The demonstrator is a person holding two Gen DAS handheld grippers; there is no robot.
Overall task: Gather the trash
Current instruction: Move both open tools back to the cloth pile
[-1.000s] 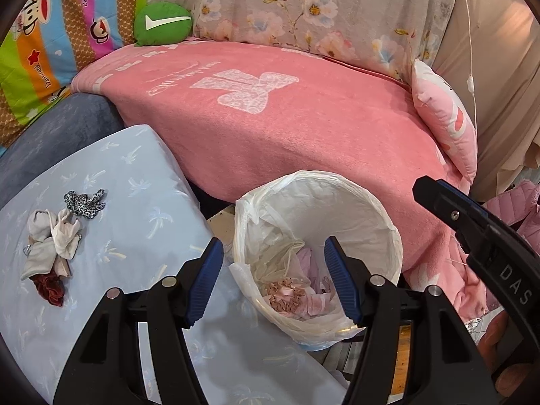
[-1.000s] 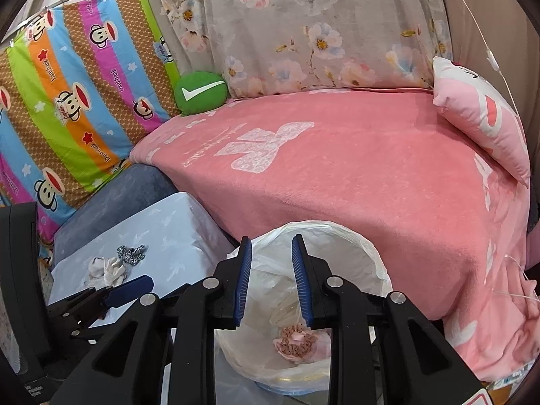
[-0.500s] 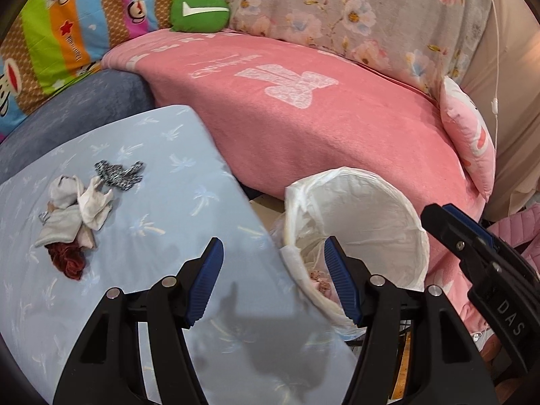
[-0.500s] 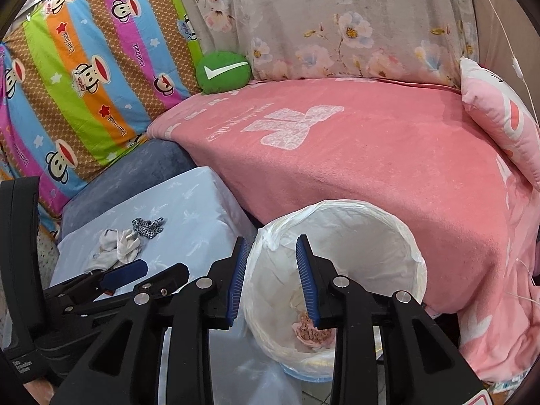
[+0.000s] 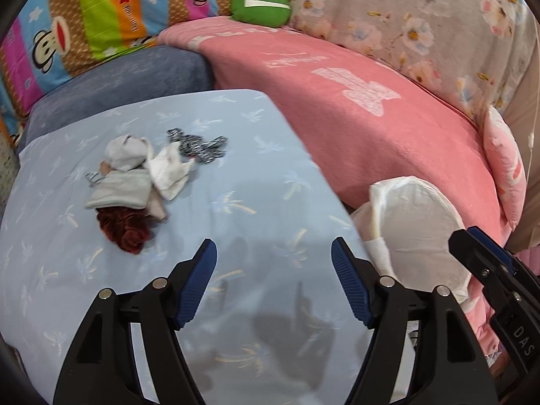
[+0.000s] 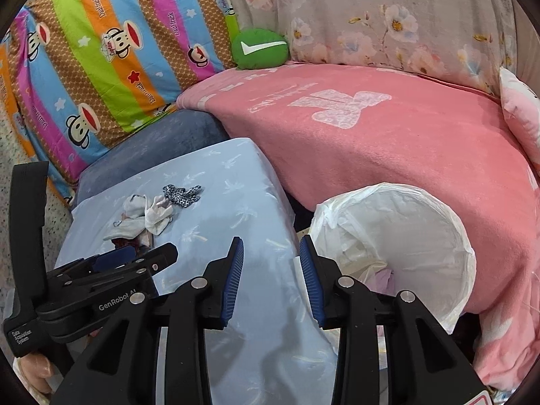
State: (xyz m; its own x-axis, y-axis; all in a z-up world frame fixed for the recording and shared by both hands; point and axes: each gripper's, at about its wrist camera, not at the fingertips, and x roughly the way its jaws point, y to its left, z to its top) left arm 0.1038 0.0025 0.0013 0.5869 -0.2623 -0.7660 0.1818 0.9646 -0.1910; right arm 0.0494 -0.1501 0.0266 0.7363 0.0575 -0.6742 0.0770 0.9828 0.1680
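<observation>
A small heap of trash lies on the light blue cushion (image 5: 243, 209): white crumpled cloths (image 5: 135, 172), a dark red scrunchie (image 5: 125, 233) and a black-and-white patterned scrunchie (image 5: 199, 145). The heap also shows in the right wrist view (image 6: 148, 216). A bin lined with a white bag (image 5: 418, 229) stands right of the cushion (image 6: 398, 239). My left gripper (image 5: 273, 263) is open and empty above the cushion, right of the heap. My right gripper (image 6: 270, 263) is open and empty over the cushion's right edge, beside the bin.
A pink blanket (image 5: 371, 114) covers the sofa behind the bin. A green round cushion (image 5: 260, 3), a striped monkey-print cover (image 6: 101, 54) and a floral cover (image 6: 405, 17) stand at the back. A pink pillow (image 5: 506, 168) lies at the right.
Both grippers have swung left, away from over the bin and toward the cushion with the heap. The right gripper's fingers have spread wider. The left gripper stays open.
</observation>
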